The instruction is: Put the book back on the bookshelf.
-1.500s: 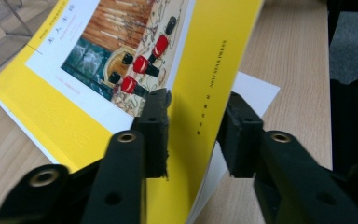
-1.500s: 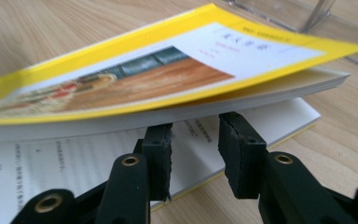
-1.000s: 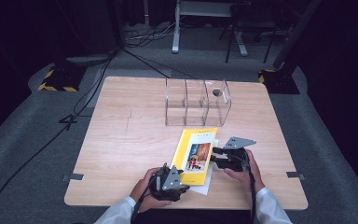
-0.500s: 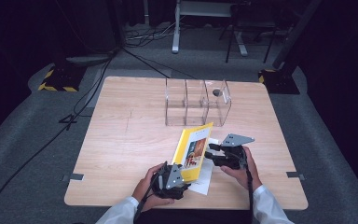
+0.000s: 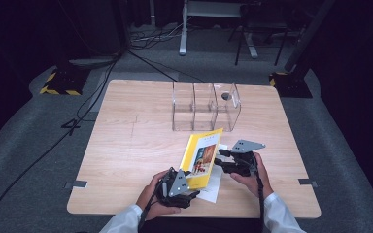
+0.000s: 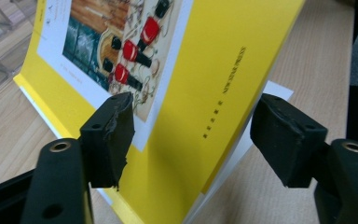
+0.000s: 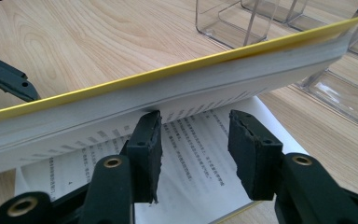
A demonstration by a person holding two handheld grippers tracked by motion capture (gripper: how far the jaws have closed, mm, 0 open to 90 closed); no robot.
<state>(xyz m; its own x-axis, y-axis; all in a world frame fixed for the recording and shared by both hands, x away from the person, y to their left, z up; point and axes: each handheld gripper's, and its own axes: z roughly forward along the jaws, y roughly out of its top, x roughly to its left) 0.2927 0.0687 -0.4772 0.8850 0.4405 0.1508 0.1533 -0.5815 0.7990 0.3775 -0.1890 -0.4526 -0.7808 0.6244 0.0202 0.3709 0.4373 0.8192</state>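
Near the surface's [image 5: 126, 145] front edge, a yellow paperback [image 5: 202, 158], light and floppy, half-open; left tongs [image 6: 193, 135] straddle its spine wide, right tongs [image 7: 193, 140] gape beneath its pages; best gripped near the spine.

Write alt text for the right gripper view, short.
A yellow-covered book is held partly open, its front cover and a thick block of pages raised above a flat printed page. The right gripper sits open below the raised page edges, on a wooden table; a clear plastic organizer stands behind.
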